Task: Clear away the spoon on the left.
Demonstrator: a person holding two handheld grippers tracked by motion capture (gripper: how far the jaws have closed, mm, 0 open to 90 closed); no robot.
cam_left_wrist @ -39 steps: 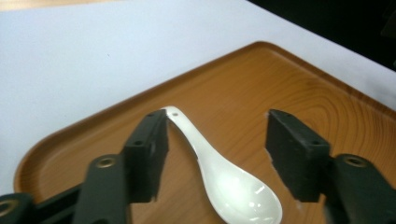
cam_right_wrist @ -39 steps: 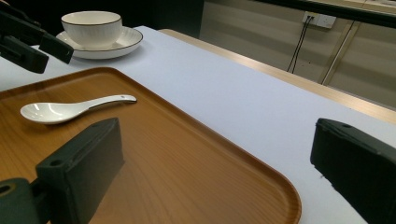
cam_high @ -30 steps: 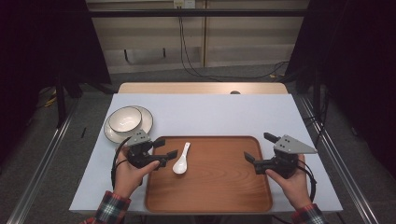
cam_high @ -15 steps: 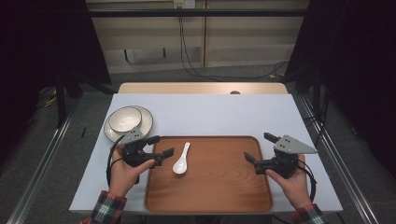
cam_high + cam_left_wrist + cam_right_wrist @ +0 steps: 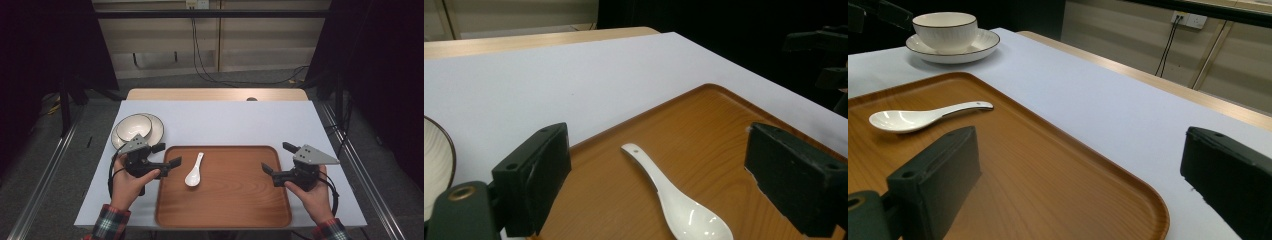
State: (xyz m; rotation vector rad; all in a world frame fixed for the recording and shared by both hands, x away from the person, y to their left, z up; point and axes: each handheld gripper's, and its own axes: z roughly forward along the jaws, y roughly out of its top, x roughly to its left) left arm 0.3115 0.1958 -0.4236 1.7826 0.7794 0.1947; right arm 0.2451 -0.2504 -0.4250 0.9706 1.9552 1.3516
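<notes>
Your left claw (image 5: 167, 156) has just been spreading its jaws and pinches nothing; the spoon (image 5: 193, 170) lies free on the tray (image 5: 225, 210), just ahead of it. The spoon's handle points toward the far rim, its bowl toward you. Your left hand is much nearer. Your right claw (image 5: 275, 162) hangs spread at the tray's right edge, well apart from the spoon.
</notes>
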